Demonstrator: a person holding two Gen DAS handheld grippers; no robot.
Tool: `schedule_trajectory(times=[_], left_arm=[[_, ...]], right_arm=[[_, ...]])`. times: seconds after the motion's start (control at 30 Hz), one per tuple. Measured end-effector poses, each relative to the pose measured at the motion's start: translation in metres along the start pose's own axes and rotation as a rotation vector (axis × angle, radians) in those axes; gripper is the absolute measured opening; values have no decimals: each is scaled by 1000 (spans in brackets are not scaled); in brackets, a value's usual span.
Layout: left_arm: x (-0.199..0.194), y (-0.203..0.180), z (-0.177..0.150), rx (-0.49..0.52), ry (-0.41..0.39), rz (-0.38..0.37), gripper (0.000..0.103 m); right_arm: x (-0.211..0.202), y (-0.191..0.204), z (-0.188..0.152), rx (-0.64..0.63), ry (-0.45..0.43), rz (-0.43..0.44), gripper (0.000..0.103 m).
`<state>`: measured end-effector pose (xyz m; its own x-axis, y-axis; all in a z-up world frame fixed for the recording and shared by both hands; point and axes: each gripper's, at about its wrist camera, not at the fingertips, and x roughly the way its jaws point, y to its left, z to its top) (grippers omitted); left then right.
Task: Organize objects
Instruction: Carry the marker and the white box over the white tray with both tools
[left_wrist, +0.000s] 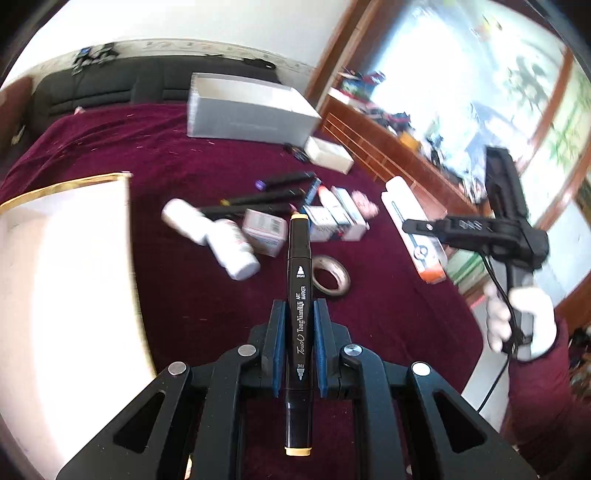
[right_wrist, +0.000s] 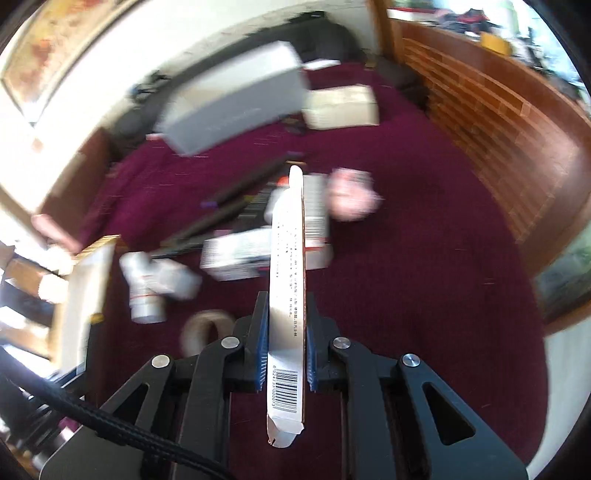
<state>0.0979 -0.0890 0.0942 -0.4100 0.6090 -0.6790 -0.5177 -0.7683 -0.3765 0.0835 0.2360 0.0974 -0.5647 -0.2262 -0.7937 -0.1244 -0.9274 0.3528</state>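
Observation:
My left gripper (left_wrist: 299, 306) is shut on a black art marker (left_wrist: 298, 295) with cream end caps, held lengthwise above the dark red cloth (left_wrist: 155, 155). My right gripper (right_wrist: 286, 299) is shut on a long flat white carton (right_wrist: 288, 280) with a barcode at its near end; in the left wrist view that carton (left_wrist: 413, 229) and the right gripper (left_wrist: 417, 226) hang at the right, held by a gloved hand (left_wrist: 524, 317). On the cloth lie more black markers (left_wrist: 255, 199), white bottles (left_wrist: 210, 232), small boxes (left_wrist: 332, 218) and a tape roll (left_wrist: 330, 275).
A grey open box (left_wrist: 247, 107) stands at the back of the cloth, with a small white box (left_wrist: 328, 155) beside it. A white container with a gold rim (left_wrist: 66, 258) is at the left. A wooden rail (left_wrist: 388, 147) and cluttered sill run along the right.

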Motion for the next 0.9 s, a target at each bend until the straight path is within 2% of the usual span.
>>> schedule_trajectory(times=[0.07,0.23,0.3,0.4,0.5,0.63,0.9], left_arm=[[-16,15,10,-27,-14,22,12],[-43,55,40,-67,-27,142,12],[-43,73,53,-86,-26,190,12],[-32,109,69,-156,-1,219,12],[-14,150,77,-241,17,271,12],[12,194,70,-372,38,265,12],[43,232,63,-478,26,240,11]], right_arm=[[-5,32,2,-38,10,83,14],[14,121,14,-122,85,286,14],[32,164,17,-157,127,345,14],[68,215,21,-161,192,388,14],[105,248,23,-157,233,354,14],[153,269,24,-125,269,295,14],[196,291,24,-176,284,166,14]])
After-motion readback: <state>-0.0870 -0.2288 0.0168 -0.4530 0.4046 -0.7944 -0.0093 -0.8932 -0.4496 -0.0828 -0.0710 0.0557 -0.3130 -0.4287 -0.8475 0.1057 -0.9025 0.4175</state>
